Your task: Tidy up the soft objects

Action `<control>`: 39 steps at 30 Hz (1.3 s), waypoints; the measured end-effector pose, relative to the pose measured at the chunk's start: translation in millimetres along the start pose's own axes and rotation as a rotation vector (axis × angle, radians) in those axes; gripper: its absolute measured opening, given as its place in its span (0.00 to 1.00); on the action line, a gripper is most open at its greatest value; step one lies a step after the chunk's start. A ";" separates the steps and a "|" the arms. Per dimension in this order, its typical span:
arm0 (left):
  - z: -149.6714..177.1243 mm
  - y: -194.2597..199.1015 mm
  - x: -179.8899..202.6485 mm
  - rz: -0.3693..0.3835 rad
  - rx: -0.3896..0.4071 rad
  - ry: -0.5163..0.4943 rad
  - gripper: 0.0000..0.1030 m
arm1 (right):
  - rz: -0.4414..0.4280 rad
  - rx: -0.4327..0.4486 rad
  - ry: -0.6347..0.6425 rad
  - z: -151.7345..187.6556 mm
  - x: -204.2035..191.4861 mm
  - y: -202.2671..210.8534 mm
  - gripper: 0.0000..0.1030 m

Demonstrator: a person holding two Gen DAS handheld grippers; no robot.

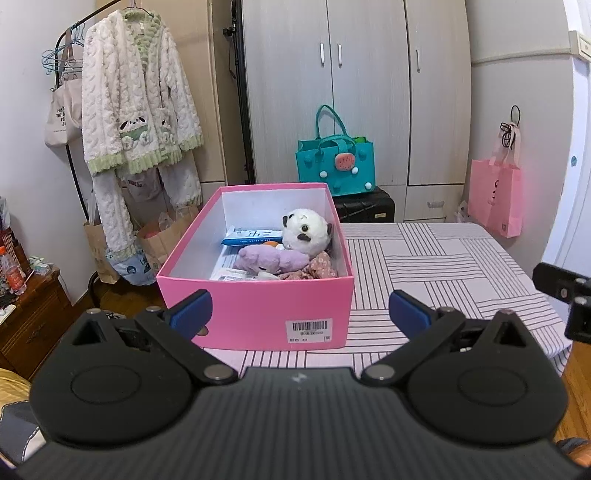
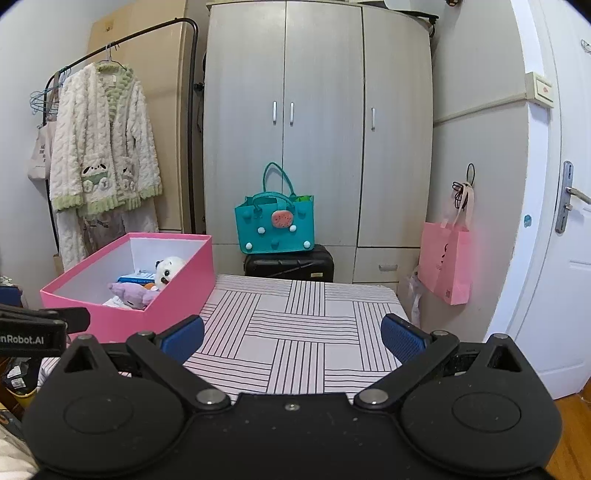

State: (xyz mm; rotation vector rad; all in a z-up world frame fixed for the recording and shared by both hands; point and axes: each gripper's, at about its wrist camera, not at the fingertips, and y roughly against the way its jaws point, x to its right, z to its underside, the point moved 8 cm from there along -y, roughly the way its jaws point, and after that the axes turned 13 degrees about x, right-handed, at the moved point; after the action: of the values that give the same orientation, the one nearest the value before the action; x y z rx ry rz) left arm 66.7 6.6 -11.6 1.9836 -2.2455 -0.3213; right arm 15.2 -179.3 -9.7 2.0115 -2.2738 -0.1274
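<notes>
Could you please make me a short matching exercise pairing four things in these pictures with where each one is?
Things:
1. white plush
2. teal bag
3. pink bag
4. robe

Places:
A. on the black suitcase
B. on the clothes rack
C. in the pink box
D. hanging by the door

Pairs: 1-C, 2-A, 3-D, 4-B

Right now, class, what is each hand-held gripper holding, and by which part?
Nothing is held. The left hand-held gripper and right hand-held gripper are both open and empty above the striped tablecloth.
</notes>
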 end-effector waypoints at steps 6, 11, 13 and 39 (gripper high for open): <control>0.1 0.5 -1.2 0.002 0.006 0.008 1.00 | 0.017 0.015 -0.016 -1.3 3.9 1.8 1.00; 1.2 1.6 -2.2 -0.006 0.007 0.011 1.00 | 0.027 0.010 -0.015 1.6 4.1 1.6 1.00; 2.8 2.3 -3.6 -0.005 0.003 0.017 1.00 | 0.025 0.005 -0.014 3.0 3.3 2.0 1.00; 7.6 7.6 -11.8 -0.004 0.003 0.037 1.00 | 0.014 0.017 -0.003 2.2 2.3 10.2 1.00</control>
State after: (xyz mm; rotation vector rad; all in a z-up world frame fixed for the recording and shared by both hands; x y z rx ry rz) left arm 59.1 19.8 -16.6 1.9793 -2.2207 -0.2795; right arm 4.7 -180.4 -10.5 2.0046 -2.2980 -0.1102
